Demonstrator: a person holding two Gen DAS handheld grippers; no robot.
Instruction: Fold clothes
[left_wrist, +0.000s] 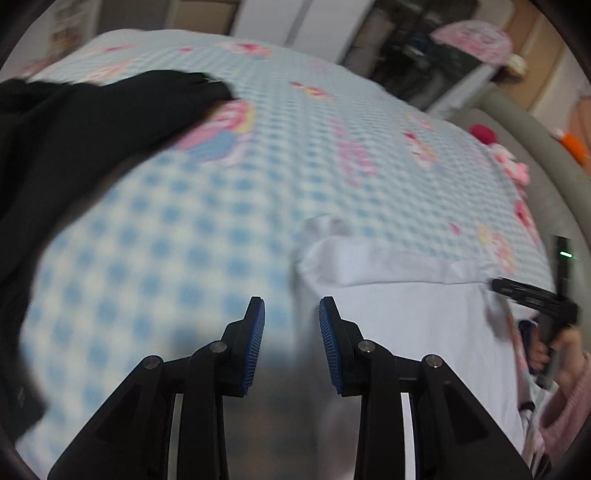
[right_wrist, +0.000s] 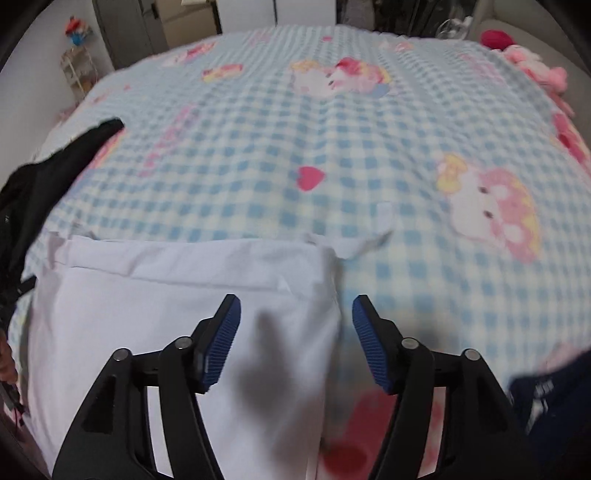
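bed (right_wrist: 332, 155): checked blue sheet | black garment (left_wrist: 74, 140): at 10 o'clock, left view | white garment (right_wrist: 177, 314): flat, at 7 o'clock, right view | left gripper (left_wrist: 291, 314): fingers apart, empty | right gripper (right_wrist: 296, 314): fingers apart over white edge, empty

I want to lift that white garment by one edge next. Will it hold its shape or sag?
The white garment will probably sag: it lies flat with soft creases and a limp folded band along its far edge. It looks thin, so likely light. On the checked blanket it may drag and bunch rather than slide.
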